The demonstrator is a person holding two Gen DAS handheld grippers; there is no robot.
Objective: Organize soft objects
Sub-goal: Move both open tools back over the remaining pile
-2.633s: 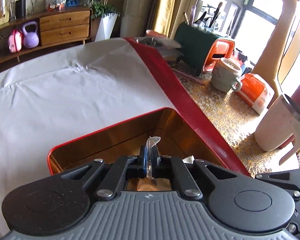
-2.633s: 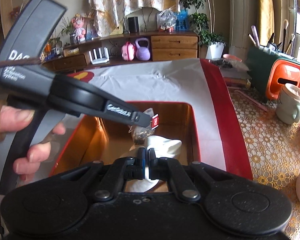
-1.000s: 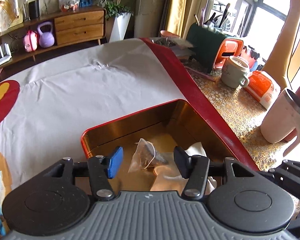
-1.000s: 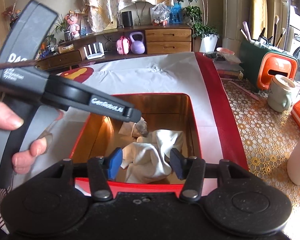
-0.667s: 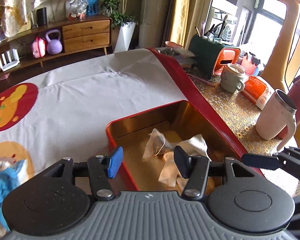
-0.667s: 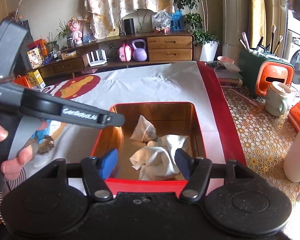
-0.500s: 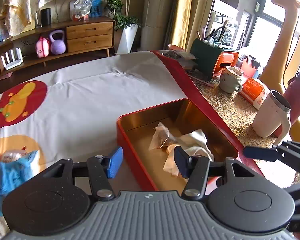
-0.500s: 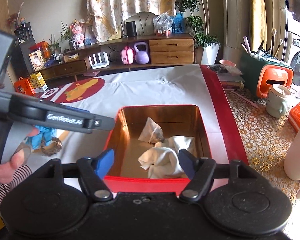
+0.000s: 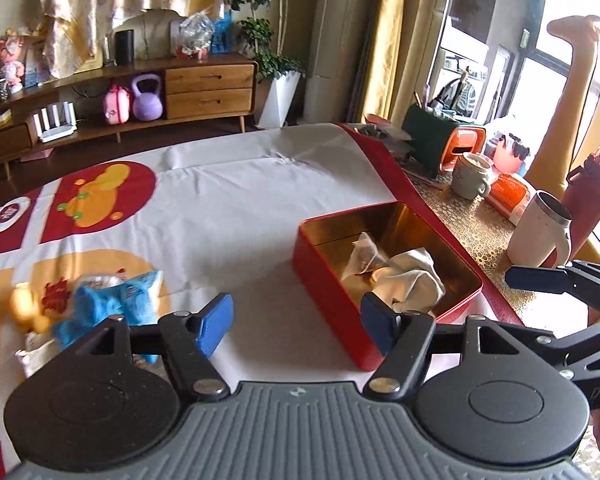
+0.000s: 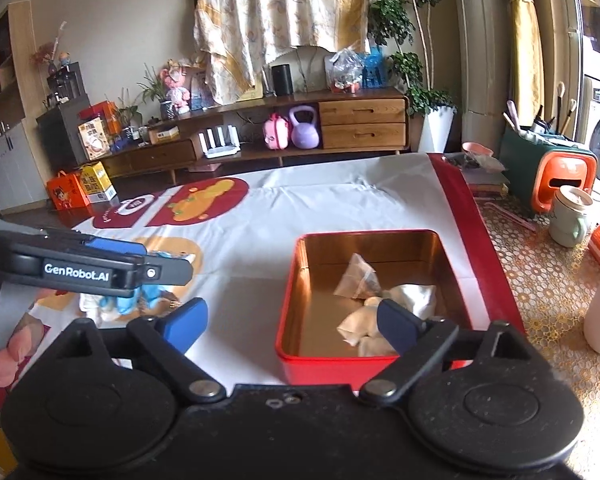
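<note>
Both tools are pulling back from the red tin (image 10: 296,300), their jaws having just been opening wider, with nothing between them now: the left tool (image 9: 296,322) and the right tool (image 10: 290,326) are released, so the tea bag (image 10: 358,278) and white cloth (image 10: 384,318) are lying inside the tin, delivered. Remaining soft things, a blue packet (image 9: 112,306) among them, are waiting in a pile on the surface (image 9: 228,208) to the left, well apart from the tin; mugs and clutter are standing off to the right, not blocking the way
</note>
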